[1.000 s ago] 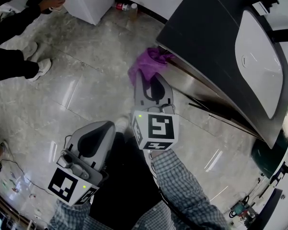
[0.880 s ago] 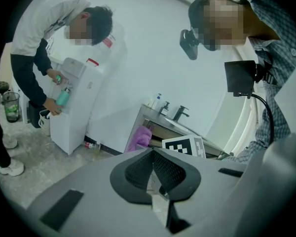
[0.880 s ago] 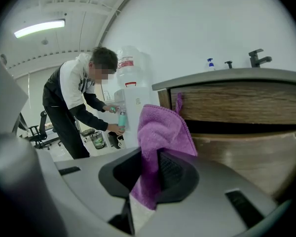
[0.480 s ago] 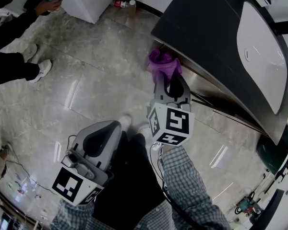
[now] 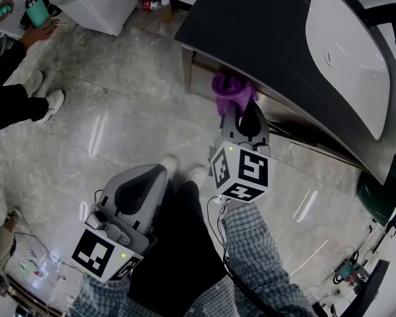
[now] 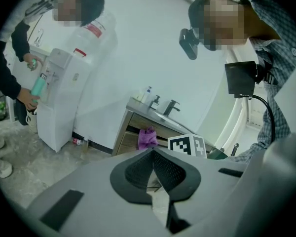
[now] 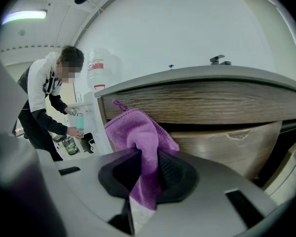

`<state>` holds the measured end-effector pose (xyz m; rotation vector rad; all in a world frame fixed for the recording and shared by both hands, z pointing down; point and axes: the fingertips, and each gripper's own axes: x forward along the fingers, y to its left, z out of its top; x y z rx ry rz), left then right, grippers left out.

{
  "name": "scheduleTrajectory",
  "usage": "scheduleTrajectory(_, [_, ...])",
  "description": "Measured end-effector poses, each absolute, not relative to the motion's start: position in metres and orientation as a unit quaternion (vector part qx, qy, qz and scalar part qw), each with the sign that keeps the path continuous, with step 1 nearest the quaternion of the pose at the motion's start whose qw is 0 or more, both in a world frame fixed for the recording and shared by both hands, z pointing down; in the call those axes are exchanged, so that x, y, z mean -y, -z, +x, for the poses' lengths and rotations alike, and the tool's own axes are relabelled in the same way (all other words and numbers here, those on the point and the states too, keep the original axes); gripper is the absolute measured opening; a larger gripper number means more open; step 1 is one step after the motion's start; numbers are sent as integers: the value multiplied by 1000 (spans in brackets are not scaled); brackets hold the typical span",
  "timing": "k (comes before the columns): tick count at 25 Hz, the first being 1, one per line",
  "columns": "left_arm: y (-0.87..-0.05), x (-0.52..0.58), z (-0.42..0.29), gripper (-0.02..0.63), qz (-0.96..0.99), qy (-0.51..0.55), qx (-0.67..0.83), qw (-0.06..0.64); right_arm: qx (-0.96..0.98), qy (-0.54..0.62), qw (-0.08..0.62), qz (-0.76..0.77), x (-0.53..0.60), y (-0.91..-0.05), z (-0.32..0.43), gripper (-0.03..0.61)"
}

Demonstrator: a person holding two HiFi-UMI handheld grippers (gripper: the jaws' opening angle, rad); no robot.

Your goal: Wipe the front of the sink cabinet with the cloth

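Note:
My right gripper (image 5: 241, 108) is shut on a purple cloth (image 5: 231, 89), which bunches out past its jaws against the wooden front of the sink cabinet (image 5: 204, 68). In the right gripper view the purple cloth (image 7: 140, 141) hangs between the pads, right before the wood-grain cabinet front (image 7: 212, 102). The cabinet has a dark countertop (image 5: 264, 38) with a white basin (image 5: 346, 45). My left gripper (image 5: 129, 190) hangs low at the left over the floor, jaws shut with nothing in them. From the left gripper view the cabinet (image 6: 138, 127) and cloth (image 6: 148, 138) stand some way off.
A person (image 5: 16, 91) in dark clothes stands at the far left by a white water dispenser (image 5: 102, 2), holding a teal bottle (image 5: 37, 10). A small bottle (image 5: 152, 5) lies on the marble floor by the wall. A dark green bin (image 5: 376, 197) sits right of the cabinet.
My right gripper has carried the purple cloth rightward along the cabinet front. The left gripper has barely moved. The person at the far left has shifted their hands.

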<state>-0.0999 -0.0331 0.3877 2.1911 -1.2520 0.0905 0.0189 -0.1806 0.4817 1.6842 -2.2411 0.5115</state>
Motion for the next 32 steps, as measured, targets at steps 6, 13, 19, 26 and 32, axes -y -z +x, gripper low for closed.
scheduleTrajectory(6, [-389, 33, -81, 11, 838, -44, 452, 302, 756, -178, 144, 613, 175, -481, 58, 73])
scheduleTrajectory(13, [-391, 36, -54, 11, 851, -53, 428, 301, 740, -173, 146, 633, 172, -480, 98, 74])
scheduleTrajectory(19, [-392, 39, -31, 11, 860, -61, 409, 299, 726, -170, 149, 650, 168, -481, 132, 74])
scheduleTrajectory(26, [-393, 42, -8, 11, 867, -68, 392, 299, 701, -177, 145, 675, 164, -485, 173, 74])
scheduleTrajectory(32, [-396, 44, 11, 11, 874, -75, 377, 298, 679, -175, 150, 697, 160, -488, 208, 74])
